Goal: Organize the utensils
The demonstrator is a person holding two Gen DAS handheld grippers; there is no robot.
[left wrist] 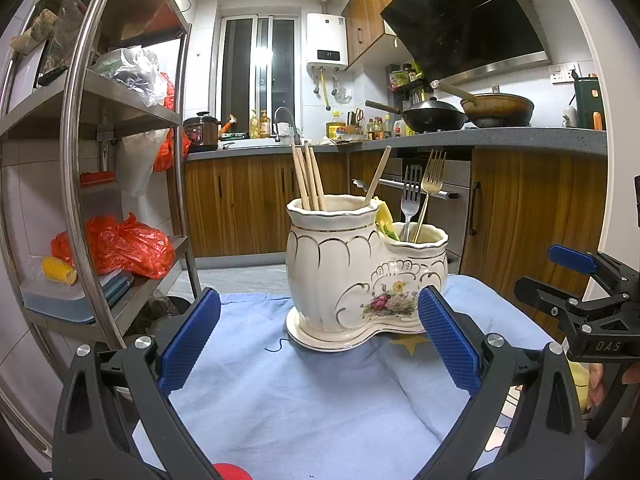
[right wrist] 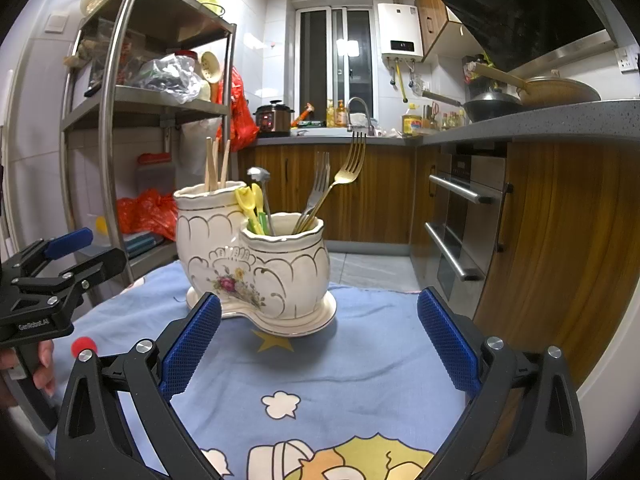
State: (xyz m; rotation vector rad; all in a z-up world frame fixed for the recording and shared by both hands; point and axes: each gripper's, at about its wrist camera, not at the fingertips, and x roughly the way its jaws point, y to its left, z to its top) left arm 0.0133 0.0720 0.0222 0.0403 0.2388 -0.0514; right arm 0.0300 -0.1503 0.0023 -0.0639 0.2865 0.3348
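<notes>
Seen on the blue cloth (left wrist: 304, 396): a white ceramic utensil holder (left wrist: 352, 276) with two compartments, standing upright on its own saucer-like base. In the left wrist view, placed just ahead of the left gripper (left wrist: 320, 344), toward 12 o'clock, its low side partly hidden behind the right blue pad (left wrist: 448, 340). Jaws of the left gripper wide apart, holding nothing. Held in the taller compartment: wooden chopsticks (left wrist: 308, 178), leaning slightly. Held in the lower compartment: a silver fork (left wrist: 410, 196) and a gold fork (left wrist: 432, 184), tines up. Between the two compartments, some small yellow and green plastic utensils (right wrist: 252, 208), shape hard to tell. Right gripper (right wrist: 320, 340) also spread wide and empty, the holder at about 11 o'clock from it. Visible at 3 o'clock in the left view, the right gripper again; at 9 o'clock in the right view, the left one. A small red ball (right wrist: 84, 346) lying on the cloth near the left gripper.
</notes>
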